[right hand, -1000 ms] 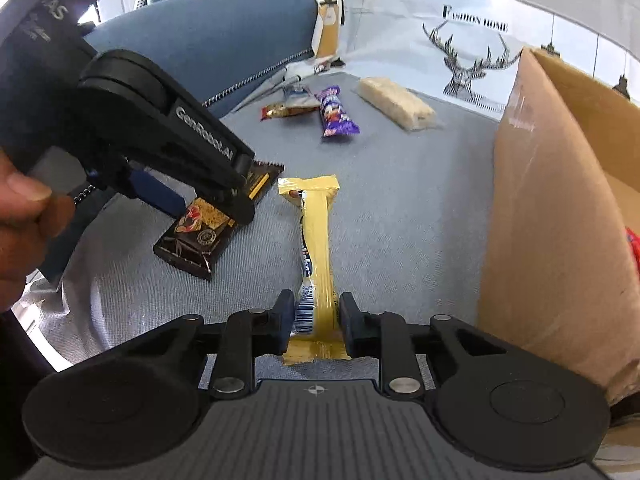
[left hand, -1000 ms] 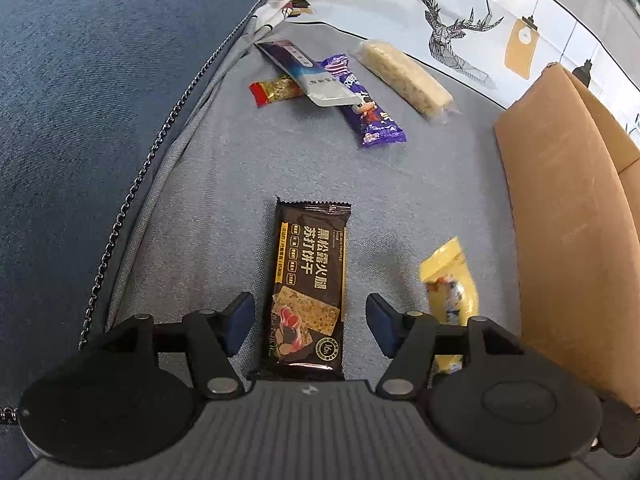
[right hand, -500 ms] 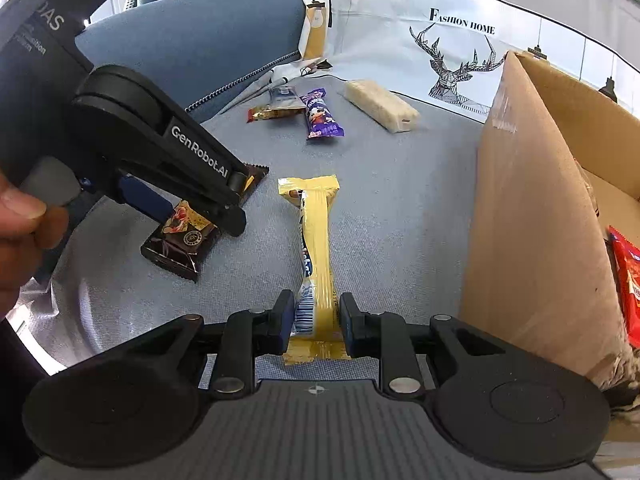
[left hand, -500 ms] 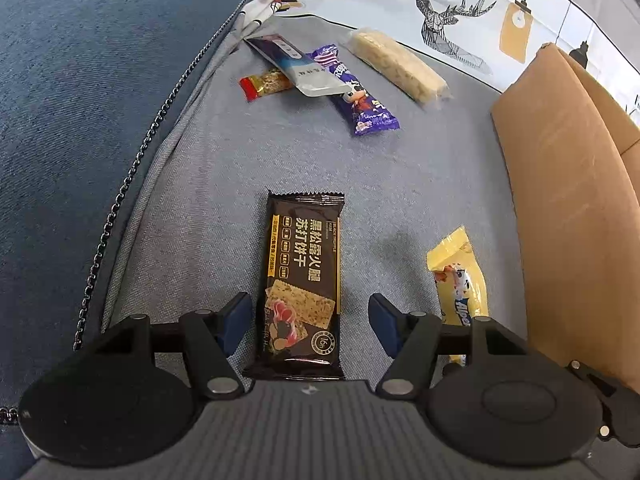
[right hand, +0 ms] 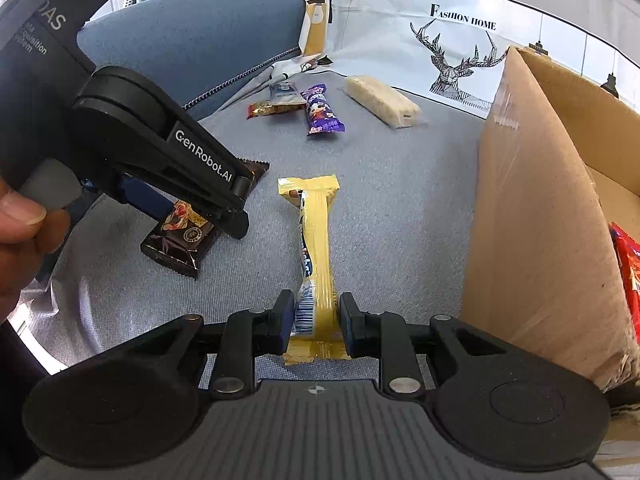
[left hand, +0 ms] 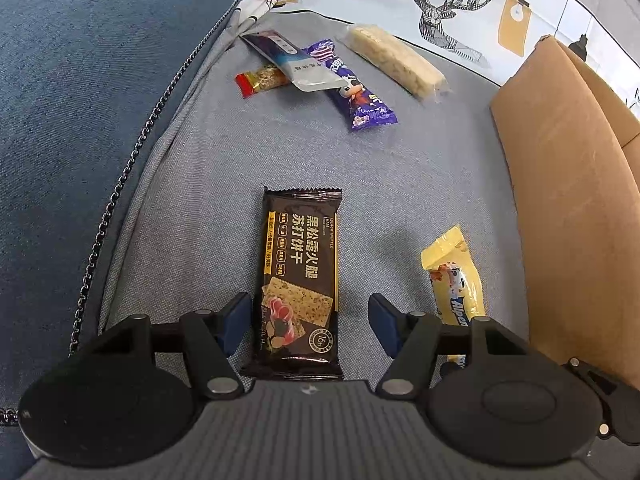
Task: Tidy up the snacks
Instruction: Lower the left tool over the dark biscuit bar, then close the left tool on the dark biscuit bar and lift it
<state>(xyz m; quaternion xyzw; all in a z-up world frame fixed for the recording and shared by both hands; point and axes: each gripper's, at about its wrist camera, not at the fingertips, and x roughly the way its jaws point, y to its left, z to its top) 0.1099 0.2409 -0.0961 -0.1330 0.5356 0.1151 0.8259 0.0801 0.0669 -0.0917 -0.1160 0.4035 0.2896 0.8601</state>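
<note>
A black cracker packet (left hand: 300,264) lies flat on the grey sofa seat (left hand: 420,184). My left gripper (left hand: 309,312) is lowered over its near end, open, with a blue pad on each side. The left pad is close to the wrapper and the right pad stands clear of it. My right gripper (right hand: 317,312) is shut on the near end of a yellow snack bar (right hand: 316,240), which lies lengthwise on the seat. That bar (left hand: 456,280) also shows to the right in the left wrist view. A person's hand (right hand: 24,232) holds the left gripper (right hand: 188,216) over the black packet (right hand: 180,236).
An open cardboard box (right hand: 532,220) stands on the right with a red packet (right hand: 628,264) inside. At the back lie a red-ended bar (left hand: 260,82), a white-blue sachet (left hand: 288,60), a purple bar (left hand: 356,92) and a pale rice bar (left hand: 396,64). A printed cushion (left hand: 440,8) stands behind them, and the blue armrest (left hand: 80,100) rises on the left.
</note>
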